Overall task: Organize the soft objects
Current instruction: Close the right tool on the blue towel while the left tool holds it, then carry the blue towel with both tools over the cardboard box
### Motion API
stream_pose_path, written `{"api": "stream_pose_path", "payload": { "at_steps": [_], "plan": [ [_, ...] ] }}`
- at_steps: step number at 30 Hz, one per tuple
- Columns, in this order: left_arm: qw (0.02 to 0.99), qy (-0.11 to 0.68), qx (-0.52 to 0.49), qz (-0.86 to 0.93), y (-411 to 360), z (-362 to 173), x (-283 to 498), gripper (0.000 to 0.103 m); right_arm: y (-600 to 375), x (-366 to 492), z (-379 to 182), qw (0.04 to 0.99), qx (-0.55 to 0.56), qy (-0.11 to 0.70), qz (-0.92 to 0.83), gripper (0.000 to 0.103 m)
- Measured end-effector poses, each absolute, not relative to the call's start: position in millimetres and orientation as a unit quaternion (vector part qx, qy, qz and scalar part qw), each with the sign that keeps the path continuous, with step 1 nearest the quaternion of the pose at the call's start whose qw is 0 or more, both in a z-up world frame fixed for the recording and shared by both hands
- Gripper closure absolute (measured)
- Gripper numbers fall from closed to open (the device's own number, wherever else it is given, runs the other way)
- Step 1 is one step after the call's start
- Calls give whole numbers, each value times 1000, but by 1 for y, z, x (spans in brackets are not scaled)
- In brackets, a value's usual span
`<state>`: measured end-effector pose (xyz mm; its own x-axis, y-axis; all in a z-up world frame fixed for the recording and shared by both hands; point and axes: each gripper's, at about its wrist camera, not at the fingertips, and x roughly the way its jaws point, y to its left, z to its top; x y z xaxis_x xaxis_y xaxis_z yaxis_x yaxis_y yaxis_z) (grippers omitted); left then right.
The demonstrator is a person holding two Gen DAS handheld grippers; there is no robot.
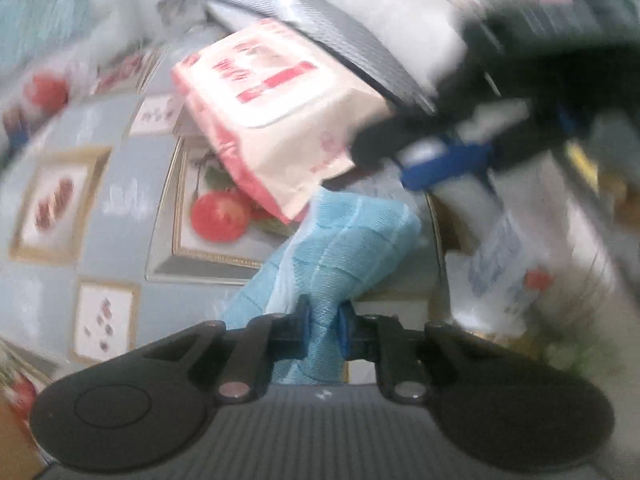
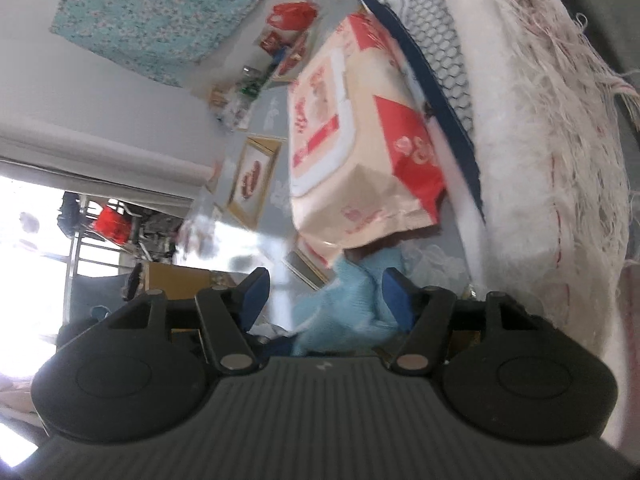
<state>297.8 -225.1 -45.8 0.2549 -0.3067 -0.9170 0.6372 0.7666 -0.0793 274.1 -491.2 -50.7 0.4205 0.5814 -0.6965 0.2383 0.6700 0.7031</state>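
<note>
Underneath everything, a tablecloth (image 1: 120,200) in grey-blue, printed with framed fruit pictures. Along one side, a big white shaggy blanket (image 2: 540,160) with frayed fringe, and against it a white honeycomb-mesh pad (image 2: 436,40) edged in dark blue. Propped on that pad's edge, tilted, a cream and red soft pack (image 1: 276,108), its lower corner hanging over the light blue cloth (image 1: 344,240). Far back in the right wrist view, a red plastic bag (image 2: 292,14) and small clutter, too blurred to name.

Blue cloth bunched in the middle of the table, just below the pack and partly under it. Left gripper (image 1: 323,330) clamped narrow on a fold of that cloth, pads pressed into the fabric. Right gripper (image 2: 326,294) half spread, pads clear of the cloth, though the crumpled blue fabric lies between and nearer the right-hand finger. Right gripper also visible from the left wrist, blurred, close above the cloth and in front of the pad.
</note>
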Motion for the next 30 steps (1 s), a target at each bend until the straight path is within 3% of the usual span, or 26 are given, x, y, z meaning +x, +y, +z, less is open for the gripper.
{"api": "stream_pose_path", "payload": {
  "at_steps": [5,12,14,16,19,30],
  "plan": [
    [771,560,58,-297,-201,-48,318,89,-476,281,-52,742,357,557,105,36],
    [771,562,23,-300,-192,-50,323,89,-455,298,-63,722,326,602,103,32],
    [772,558,29,-302,-192,-51,324,89,-450,301,-69,719,318,609,102,41],
    [776,553,41,-302,-194,-51,322,89,-443,302,-71,720,314,610,106,61],
    [784,539,52,-303,-195,-43,316,89,-433,299,-57,747,288,589,113,81],
    [856,396,44,-330,-154,72,242,89,-400,247,90,844,231,452,171,85]
  ]
}}
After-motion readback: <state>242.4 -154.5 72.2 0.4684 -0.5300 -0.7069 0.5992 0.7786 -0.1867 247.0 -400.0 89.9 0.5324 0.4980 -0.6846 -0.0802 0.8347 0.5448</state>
